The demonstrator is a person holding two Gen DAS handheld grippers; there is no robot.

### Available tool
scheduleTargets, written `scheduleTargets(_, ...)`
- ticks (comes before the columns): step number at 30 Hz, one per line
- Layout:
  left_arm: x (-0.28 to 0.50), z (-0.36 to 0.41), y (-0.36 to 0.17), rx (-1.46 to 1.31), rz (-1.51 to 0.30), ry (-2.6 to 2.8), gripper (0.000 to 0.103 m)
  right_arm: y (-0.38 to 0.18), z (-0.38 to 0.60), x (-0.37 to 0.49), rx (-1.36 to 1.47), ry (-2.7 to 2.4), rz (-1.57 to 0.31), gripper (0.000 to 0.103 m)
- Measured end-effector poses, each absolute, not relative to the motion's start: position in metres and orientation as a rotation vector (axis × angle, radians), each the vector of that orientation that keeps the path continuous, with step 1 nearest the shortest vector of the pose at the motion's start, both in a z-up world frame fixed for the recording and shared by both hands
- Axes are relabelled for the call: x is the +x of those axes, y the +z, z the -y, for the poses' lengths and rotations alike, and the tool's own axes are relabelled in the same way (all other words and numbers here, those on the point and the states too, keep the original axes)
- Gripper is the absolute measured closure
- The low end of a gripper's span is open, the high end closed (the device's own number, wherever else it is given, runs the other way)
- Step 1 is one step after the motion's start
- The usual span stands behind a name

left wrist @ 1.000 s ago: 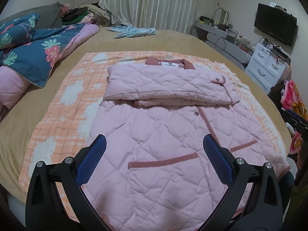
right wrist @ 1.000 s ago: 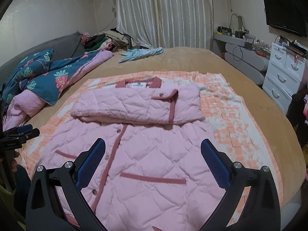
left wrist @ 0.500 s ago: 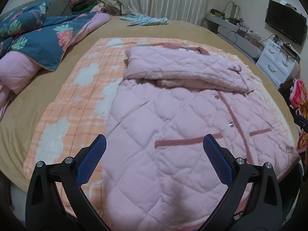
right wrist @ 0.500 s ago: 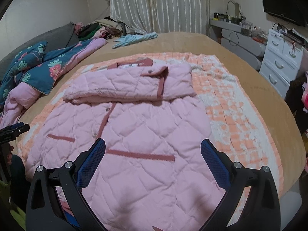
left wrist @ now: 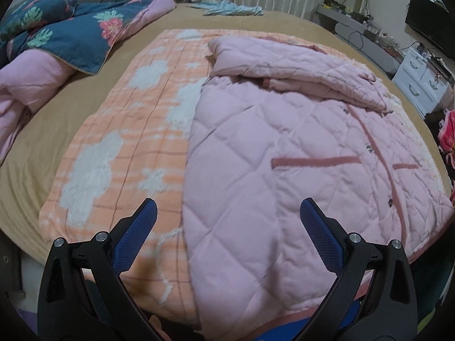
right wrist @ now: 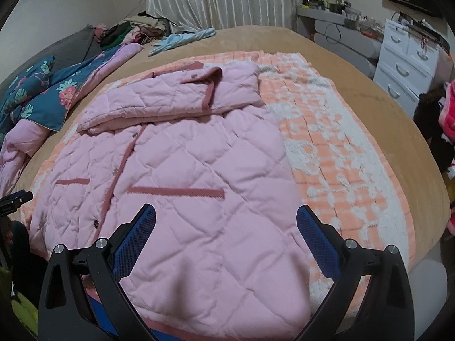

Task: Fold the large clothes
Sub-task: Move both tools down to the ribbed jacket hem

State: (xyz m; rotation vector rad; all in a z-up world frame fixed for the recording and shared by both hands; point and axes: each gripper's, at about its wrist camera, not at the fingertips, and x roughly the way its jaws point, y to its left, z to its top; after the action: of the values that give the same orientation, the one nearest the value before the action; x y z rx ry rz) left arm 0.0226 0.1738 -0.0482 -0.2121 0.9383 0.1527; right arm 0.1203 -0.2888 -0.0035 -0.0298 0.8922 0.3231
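A pink quilted coat (left wrist: 284, 147) lies flat on an orange and white checked blanket (left wrist: 119, 147), with both sleeves folded across its chest. It also shows in the right wrist view (right wrist: 193, 170). My left gripper (left wrist: 227, 218) is open and empty, low over the coat's near left hem corner. My right gripper (right wrist: 226, 221) is open and empty, low over the coat's near right hem. The left gripper's tip (right wrist: 17, 199) shows at the left edge of the right wrist view.
The blanket in the right wrist view (right wrist: 341, 156) lies on a tan bed (left wrist: 42, 130). A floral blue and pink duvet (left wrist: 65, 28) is heaped at far left. A light blue garment (left wrist: 227, 8) lies far back. White drawers (right wrist: 406, 56) stand at the right.
Both grippers have dropped lower and closer to the coat's near hem. The left one has shifted left towards the coat's left edge, the right one towards its right edge. Both stayed open.
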Motion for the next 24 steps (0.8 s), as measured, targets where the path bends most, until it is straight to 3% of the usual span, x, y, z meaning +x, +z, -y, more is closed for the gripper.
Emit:
scheduleTargets(11,-0.005,-0.187,-0.083,-0.309,-1.049,0.095,0.009,-0.024,0.314,0.108,-0.018,0.307,-0.974,0.004)
scheduleTargets(24,-0.009,-0.145,-0.116,-0.307,-1.150,-0.010,0.009,-0.043,0.320,0.099,-0.106,0.314,-1.139,0.004)
